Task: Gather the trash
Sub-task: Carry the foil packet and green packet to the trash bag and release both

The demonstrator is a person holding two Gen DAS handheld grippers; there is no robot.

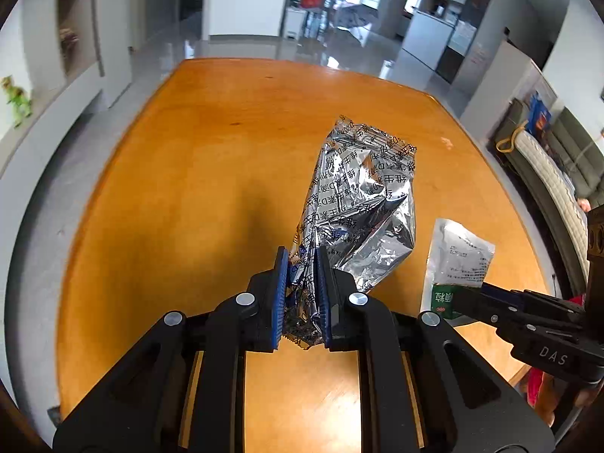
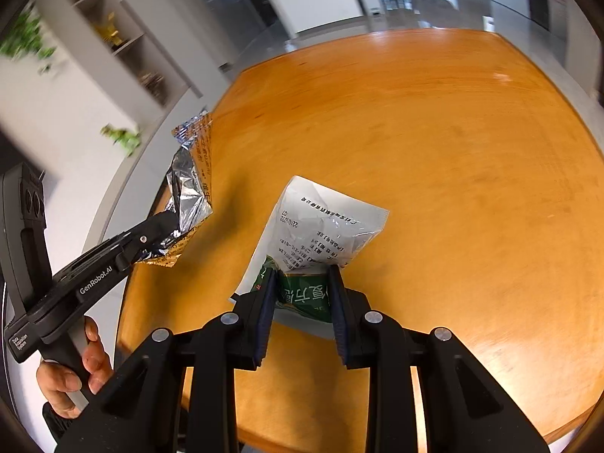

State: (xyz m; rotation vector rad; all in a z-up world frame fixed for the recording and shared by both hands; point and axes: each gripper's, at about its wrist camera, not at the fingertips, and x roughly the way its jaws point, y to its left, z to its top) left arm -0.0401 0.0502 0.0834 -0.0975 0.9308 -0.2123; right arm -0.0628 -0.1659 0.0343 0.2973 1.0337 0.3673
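Left fingers: the blue pads (image 1: pixel 281 294) of the left gripper (image 1: pixel 302 260) were clamped on the lower end of a crumpled silver foil bag (image 1: pixel 358 196), pinching it between them
Foil bag: it rose from the fingers at a tilt, lifted above the surface, its printed black characters facing the left wrist camera
Right fingers: the dark pads (image 2: pixel 337 302) of the right gripper (image 2: pixel 302 275) were closed on the green end of a white and green sachet (image 2: pixel 324 222)
Sachet: its white printed part fanned out past the fingertips, over the surface; whether it touched the wood could not be told
Surface: an orange wooden table (image 2: pixel 472 158) with a rounded edge lay under both wrappers
Hand: the person's left hand (image 2: pixel 71 373) gripped the left gripper's handle, seen from the right wrist camera
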